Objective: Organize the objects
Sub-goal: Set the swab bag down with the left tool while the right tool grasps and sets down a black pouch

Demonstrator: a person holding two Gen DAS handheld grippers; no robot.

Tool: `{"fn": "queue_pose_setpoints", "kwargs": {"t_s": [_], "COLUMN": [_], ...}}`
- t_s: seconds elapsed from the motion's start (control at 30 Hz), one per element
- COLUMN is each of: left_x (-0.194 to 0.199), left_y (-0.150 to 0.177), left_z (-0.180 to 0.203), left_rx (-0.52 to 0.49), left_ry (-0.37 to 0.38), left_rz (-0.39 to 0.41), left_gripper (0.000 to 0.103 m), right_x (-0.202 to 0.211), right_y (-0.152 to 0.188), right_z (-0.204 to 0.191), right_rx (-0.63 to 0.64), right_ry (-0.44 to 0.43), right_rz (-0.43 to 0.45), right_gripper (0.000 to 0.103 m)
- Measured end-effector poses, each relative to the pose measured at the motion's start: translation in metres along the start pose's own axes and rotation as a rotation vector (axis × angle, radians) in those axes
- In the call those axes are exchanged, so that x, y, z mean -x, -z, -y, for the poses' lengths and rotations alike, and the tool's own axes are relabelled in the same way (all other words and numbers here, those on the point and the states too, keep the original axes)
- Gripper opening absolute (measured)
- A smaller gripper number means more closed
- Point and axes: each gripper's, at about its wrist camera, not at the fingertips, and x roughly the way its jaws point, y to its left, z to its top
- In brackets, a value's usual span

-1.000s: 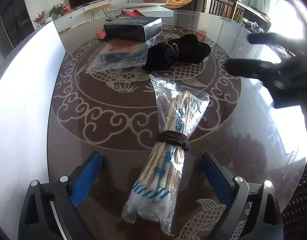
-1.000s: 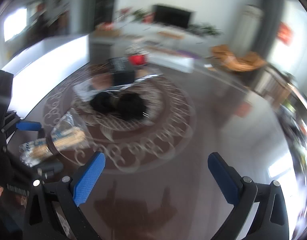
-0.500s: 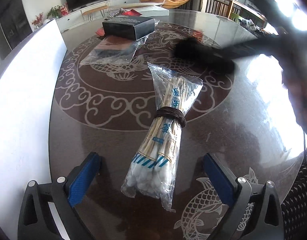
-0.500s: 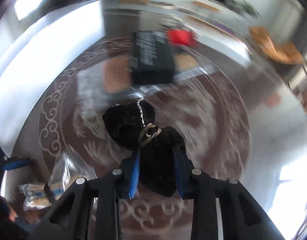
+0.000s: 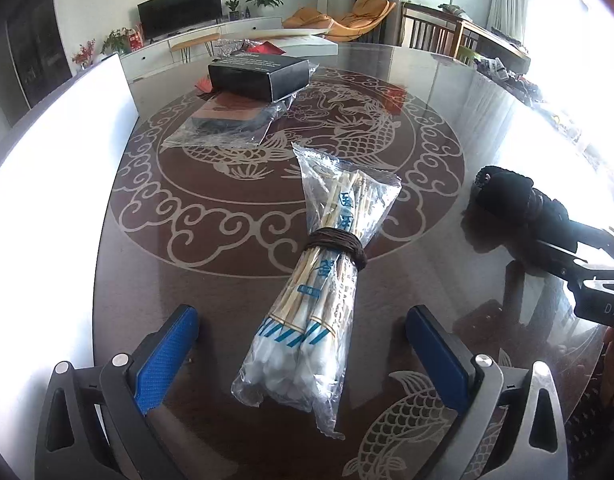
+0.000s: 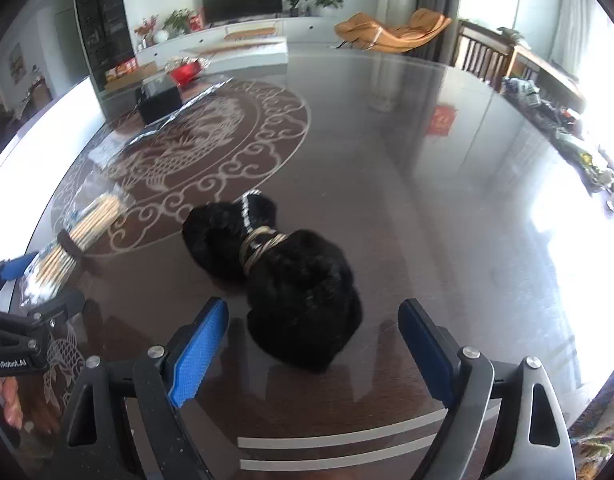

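**Both grippers free; items on table**

Left wrist view: your left gripper (image 5: 303, 354) stands wide open, holding nothing. The cotton swab bag (image 5: 319, 280) lies between its fingers, untouched.

Right wrist view: your right gripper (image 6: 313, 344) is opening. The black bundle (image 6: 283, 276) lies between the fingers, clear of both pads.

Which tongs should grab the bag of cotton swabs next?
Probably the left. The left tongs are open with the swab bag lying right between their fingers. The right tongs are opening around the black bundle, off to the side of the bag.
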Motion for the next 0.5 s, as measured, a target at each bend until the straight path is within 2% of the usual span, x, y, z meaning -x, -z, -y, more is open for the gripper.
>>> {"fn": "queue_pose_setpoints", "kwargs": {"t_s": [0.1, 0.2, 0.27, 0.5], "left_x": [0.000, 0.000, 0.000, -0.001], "left_y": [0.000, 0.000, 0.001, 0.001], "left_z": [-0.001, -0.001, -0.001, 0.000], "left_rx": [0.000, 0.000, 0.001, 0.002], "left_ry": [0.001, 0.001, 0.001, 0.000], "left_rz": [0.010, 0.014, 0.016, 0.017], "left_gripper": [0.103, 0.103, 0.103, 0.103], "right_x": [-0.005, -0.005, -0.008, -0.017], "right_y": [0.006, 0.008, 0.010, 0.010], "right_z": [0.001, 0.003, 0.002, -0.004], "right_rx": [-0.001, -0.017, -0.017, -0.020], "right_ry": [-0.002, -0.003, 0.007, 0.027], "right_rz": [-0.012, -0.013, -0.022, 0.002], "right_gripper": [0.089, 0.095, 0.103, 0.103]}}
